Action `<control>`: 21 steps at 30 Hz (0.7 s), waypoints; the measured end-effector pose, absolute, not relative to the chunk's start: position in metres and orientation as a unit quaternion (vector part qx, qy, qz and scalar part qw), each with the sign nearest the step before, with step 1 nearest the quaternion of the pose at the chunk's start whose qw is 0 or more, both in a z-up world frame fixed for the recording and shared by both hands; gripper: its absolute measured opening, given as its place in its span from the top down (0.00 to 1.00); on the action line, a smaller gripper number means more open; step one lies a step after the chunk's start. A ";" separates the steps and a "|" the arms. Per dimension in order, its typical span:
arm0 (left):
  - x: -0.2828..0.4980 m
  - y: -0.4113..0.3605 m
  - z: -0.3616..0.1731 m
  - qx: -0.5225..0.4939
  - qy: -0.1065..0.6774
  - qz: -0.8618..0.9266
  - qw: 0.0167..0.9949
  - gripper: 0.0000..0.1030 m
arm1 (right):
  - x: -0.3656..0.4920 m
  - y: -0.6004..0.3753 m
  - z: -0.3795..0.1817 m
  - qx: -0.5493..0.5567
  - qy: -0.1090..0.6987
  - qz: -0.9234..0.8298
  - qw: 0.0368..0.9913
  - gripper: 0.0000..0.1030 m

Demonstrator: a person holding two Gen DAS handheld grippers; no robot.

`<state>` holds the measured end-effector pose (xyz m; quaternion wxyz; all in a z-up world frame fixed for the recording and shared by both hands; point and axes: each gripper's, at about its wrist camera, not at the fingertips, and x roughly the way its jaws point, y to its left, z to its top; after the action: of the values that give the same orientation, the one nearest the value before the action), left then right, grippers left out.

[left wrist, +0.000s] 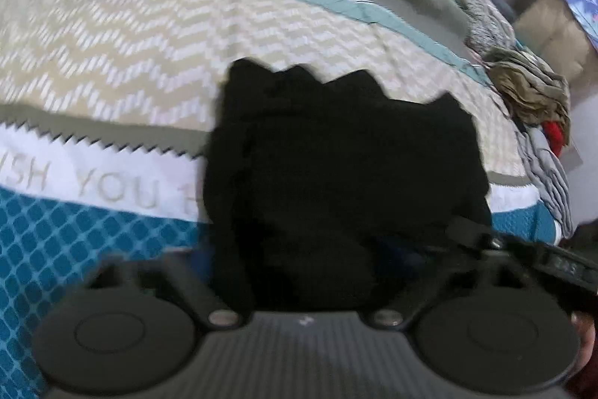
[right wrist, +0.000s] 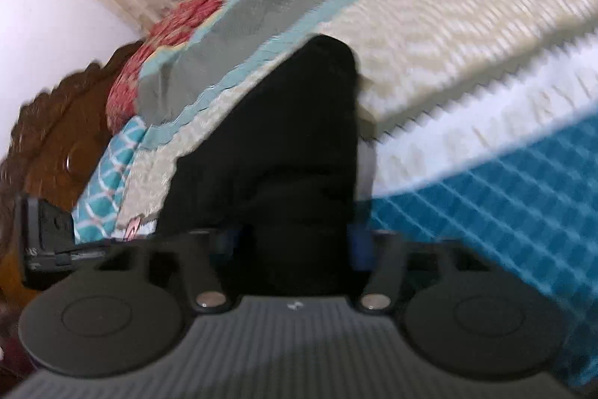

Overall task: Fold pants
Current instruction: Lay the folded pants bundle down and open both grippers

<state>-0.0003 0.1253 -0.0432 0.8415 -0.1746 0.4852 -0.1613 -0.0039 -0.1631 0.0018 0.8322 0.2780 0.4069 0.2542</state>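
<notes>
Where the bed cover [left wrist: 112, 36] turns from zigzag to blue squares, black pants [left wrist: 336, 174] bunched up in a heap. Left gripper [left wrist: 317, 272] right at the heap, fingers hidden under the dark cloth, so cannot tell how wide apart or if holding. Right gripper [right wrist: 295, 245] the same, blue fingers [right wrist: 360, 245] peeking out on both sides of the cloth. Pile of clothes [left wrist: 530, 92] at the bed edge. Brown wooden headboard [right wrist: 59, 122] behind.

Bed w/ patterned bedspread [left wrist: 112, 36]: chevron, white lettered & teal diamond bands; black pants [left wrist: 336, 174] bunched mid-bed; crumpled olive cloth [left wrist: 530, 88] at far right edge, prob. more laundry beside it.
</notes>
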 end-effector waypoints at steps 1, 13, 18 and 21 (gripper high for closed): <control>-0.001 0.124 -0.035 -0.169 0.480 -0.158 0.846 0.48 | -0.008 -0.156 0.014 0.247 0.391 0.253 0.850 0.57; 0.080 0.093 0.103 -0.094 0.265 -0.158 0.947 0.62 | 0.062 -0.139 0.125 0.093 0.131 0.279 0.947 0.61; 0.181 0.068 0.080 -0.070 0.270 -0.099 0.955 0.59 | 0.182 -0.154 0.092 0.122 0.157 0.238 0.951 0.61; 0.239 0.057 0.032 -0.049 0.330 -0.046 0.942 0.58 | 0.246 -0.147 0.043 0.131 0.232 0.198 0.943 0.60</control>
<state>0.2393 0.0567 0.0318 0.9415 -0.0490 0.3302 -0.0465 0.2465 -0.1470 0.0429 0.9433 0.1308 0.2324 0.1975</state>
